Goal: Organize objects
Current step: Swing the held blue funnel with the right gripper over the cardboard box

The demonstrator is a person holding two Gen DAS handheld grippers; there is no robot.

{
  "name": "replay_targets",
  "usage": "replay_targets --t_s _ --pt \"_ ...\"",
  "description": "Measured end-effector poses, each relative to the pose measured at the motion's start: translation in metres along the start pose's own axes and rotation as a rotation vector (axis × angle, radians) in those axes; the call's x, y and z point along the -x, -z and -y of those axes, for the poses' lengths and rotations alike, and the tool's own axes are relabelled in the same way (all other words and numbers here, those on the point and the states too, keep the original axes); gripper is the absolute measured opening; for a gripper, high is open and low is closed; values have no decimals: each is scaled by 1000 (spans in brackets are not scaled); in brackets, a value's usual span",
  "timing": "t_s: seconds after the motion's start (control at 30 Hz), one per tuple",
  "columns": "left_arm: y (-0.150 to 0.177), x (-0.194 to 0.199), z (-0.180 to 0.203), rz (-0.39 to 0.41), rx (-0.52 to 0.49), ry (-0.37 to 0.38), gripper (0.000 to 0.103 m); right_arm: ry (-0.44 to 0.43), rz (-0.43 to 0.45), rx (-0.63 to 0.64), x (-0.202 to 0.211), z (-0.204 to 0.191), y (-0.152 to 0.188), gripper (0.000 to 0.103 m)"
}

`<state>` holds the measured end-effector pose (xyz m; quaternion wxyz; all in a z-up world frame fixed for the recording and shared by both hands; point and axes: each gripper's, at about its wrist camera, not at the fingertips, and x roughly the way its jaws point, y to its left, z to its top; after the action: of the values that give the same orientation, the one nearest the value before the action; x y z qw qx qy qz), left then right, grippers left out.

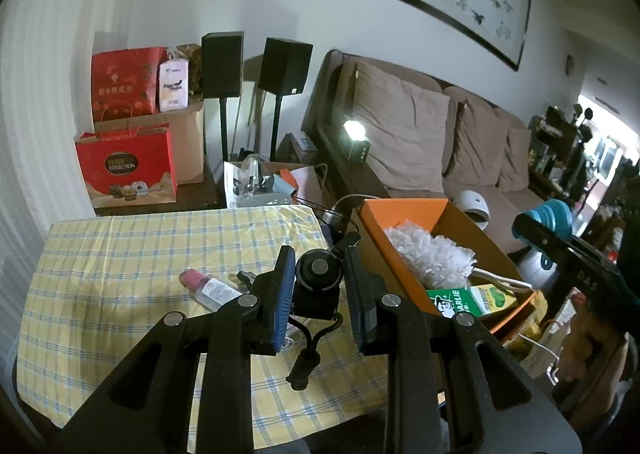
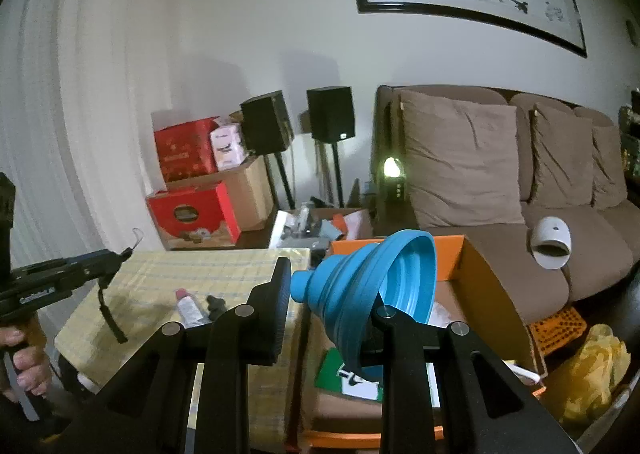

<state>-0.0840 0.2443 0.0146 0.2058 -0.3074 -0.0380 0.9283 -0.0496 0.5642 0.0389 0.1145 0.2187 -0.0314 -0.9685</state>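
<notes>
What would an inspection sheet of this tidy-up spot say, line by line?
Surface: table under a yellow checked cloth, creased.
Job's things: orange box beside the table, holding a white duster and a green carton; pink-capped bottle lying on the cloth.
Clutter: small dark item beside the bottle, too small to tell.
Grippers: left gripper shut on a black round device; right gripper shut on a blue collapsible funnel, above the box.
Cables: black lanyard hanging from the device.
Surroundings: sofa, two speakers, red gift bags, framed picture.
</notes>
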Motion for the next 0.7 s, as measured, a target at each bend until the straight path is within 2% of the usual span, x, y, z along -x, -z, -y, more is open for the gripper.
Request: replay_targets --t_s 0.13,0.47,0.57,0.7 --pt "1 0 3 -1 -3 3 23 42 -1 7 0 3 0 24" --pt "1 0 3 0 -4 1 23 38 0 9 0 3 1 24" --pt "2 1 7 18 -27 -21 23 37 -2 10 0 3 0 24" --pt "2 1 11 14 -31 -6 23 37 -3 11 0 4 0 24"
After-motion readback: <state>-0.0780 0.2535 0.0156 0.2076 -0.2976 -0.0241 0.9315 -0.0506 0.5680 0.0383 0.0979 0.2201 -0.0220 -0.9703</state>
